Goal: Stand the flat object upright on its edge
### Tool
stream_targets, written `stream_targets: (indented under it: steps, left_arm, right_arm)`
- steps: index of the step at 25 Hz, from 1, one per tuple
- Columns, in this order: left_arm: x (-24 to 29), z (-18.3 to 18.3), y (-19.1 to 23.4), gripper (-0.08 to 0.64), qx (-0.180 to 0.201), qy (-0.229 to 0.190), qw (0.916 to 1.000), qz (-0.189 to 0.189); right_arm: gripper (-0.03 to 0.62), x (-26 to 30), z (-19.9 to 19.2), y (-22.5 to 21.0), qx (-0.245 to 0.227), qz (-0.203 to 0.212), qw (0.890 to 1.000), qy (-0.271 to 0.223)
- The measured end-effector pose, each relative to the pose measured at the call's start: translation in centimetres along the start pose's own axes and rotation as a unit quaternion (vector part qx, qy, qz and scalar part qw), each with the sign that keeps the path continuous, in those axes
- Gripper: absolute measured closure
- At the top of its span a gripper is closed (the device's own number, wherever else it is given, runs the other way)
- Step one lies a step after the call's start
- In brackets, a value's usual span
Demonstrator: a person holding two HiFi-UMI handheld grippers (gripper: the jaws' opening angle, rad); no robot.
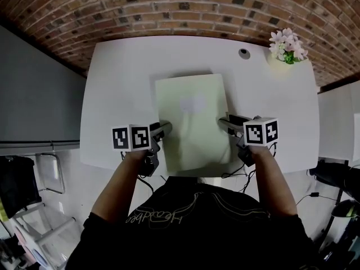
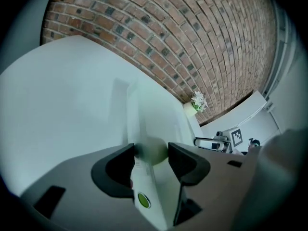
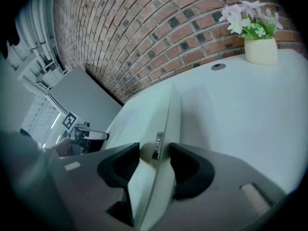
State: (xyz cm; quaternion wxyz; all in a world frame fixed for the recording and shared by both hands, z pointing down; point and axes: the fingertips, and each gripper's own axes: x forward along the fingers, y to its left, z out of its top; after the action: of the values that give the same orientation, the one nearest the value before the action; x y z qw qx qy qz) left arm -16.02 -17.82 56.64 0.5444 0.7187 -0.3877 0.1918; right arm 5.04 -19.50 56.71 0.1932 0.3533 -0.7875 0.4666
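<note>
Flat obj. (image 1: 191,122) gripped, both jaws

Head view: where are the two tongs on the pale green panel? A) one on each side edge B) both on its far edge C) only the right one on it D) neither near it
A: the left tongs sit on the left edge of the pale green panel and the right tongs on its right edge, each gripper view showing that edge between its jaws.
</note>
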Motion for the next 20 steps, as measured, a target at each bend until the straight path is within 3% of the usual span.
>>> stream_targets:
  steps: [11,20]
  left_arm:
    - [-2.0,1.2,-2.9,0.336,0.068,-0.034,0.9970,0.017]
    - [-3.5,2.5,-5.6,0.336,0.127,-0.076,0.9889,0.016]
  right_arm:
    - [0.385,-2.8,1.6,1.6,-0.054,-0.007,0.998,-0.037]
    - [0.385,-5.3,3.3,3.0,-0.113,-0.016,0.991,-0.077]
